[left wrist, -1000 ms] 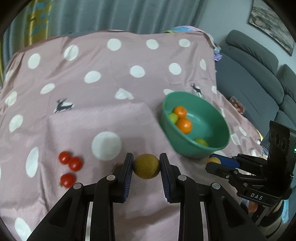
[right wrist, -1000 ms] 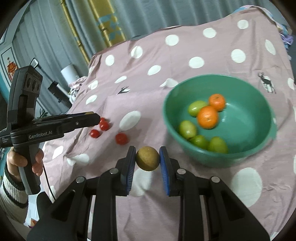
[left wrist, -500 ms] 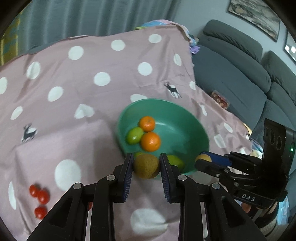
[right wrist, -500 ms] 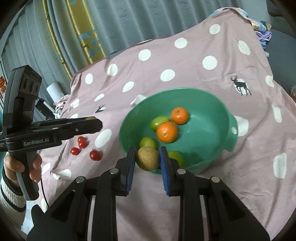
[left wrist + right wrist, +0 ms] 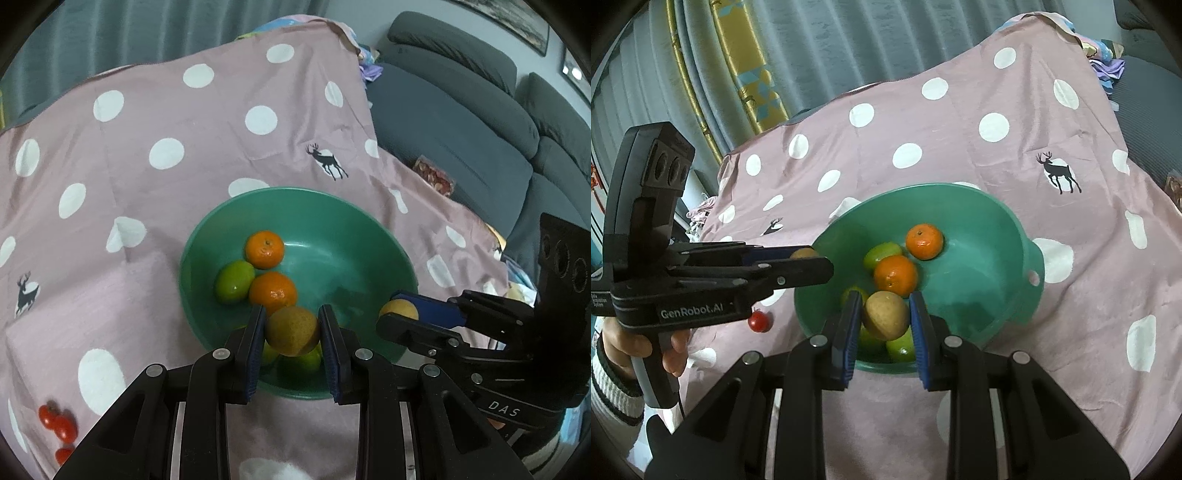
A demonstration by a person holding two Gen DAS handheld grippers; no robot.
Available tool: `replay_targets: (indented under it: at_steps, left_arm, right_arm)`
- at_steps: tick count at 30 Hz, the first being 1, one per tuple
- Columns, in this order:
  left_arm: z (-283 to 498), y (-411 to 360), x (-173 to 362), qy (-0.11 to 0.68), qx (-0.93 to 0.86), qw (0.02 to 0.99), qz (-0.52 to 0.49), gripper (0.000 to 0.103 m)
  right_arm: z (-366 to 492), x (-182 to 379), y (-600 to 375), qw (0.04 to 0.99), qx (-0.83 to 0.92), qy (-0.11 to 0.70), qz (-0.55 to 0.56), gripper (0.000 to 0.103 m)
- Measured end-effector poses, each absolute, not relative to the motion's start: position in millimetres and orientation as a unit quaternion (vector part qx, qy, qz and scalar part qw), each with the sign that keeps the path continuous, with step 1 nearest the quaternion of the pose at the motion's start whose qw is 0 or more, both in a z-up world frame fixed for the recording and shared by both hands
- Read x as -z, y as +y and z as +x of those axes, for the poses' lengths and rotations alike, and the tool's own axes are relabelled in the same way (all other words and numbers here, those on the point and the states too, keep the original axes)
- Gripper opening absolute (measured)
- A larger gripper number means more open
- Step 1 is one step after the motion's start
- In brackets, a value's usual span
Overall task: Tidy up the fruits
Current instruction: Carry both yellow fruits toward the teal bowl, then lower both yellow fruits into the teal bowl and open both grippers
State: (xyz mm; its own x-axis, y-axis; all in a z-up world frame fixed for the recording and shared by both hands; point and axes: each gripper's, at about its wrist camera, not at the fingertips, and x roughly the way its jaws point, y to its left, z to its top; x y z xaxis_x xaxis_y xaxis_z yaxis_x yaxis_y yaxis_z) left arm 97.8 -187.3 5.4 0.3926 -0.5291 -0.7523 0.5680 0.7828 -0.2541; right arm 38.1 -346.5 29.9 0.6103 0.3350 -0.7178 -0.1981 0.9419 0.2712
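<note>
1. Pink tablecloth with white polka dots and small deer prints (image 5: 221, 147) covers the whole work surface; a grey sofa (image 5: 461, 122) lies beyond it on one side and grey-blue curtains (image 5: 831, 40) hang behind it.
2. Nearest the left wrist camera, the left gripper (image 5: 293, 332) is level and points forward over the near rim of the round green plastic bowl (image 5: 369, 236), its blue-padded jaws clamped on a brownish-yellow round fruit (image 5: 293, 330) that hangs above the bowl's near side.
3. Nearest the right wrist camera, the right gripper (image 5: 885, 317) is also level over the bowl's near rim, jaws clamped on a tan oval fruit (image 5: 885, 315).
4. Seen from the right wrist camera, the person's left hand (image 5: 646, 350), in a striped cuff, grips the left tool's handle left of the bowl, holding it horizontal with its tip at the bowl's rim.
5. Inside the bowl, under the held fruits, lie several green fruits (image 5: 901, 347); further in sit a green lime-like fruit (image 5: 234, 281) and two orange mandarins (image 5: 272, 292), touching one another.
6. Left of the bowl, well apart from it, small red cherry tomatoes (image 5: 57, 424) lie on the cloth.
</note>
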Motion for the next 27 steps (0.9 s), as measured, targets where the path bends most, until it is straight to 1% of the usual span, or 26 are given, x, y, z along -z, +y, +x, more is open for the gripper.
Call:
replay_targets:
  at_steps: [27]
  left_arm:
    - [108, -206, 14, 0.461, 0.325, 0.824, 0.050, 0.029]
  right_arm:
    - [44, -24, -350, 0.893, -0.140, 0.422, 0.075, 0.027]
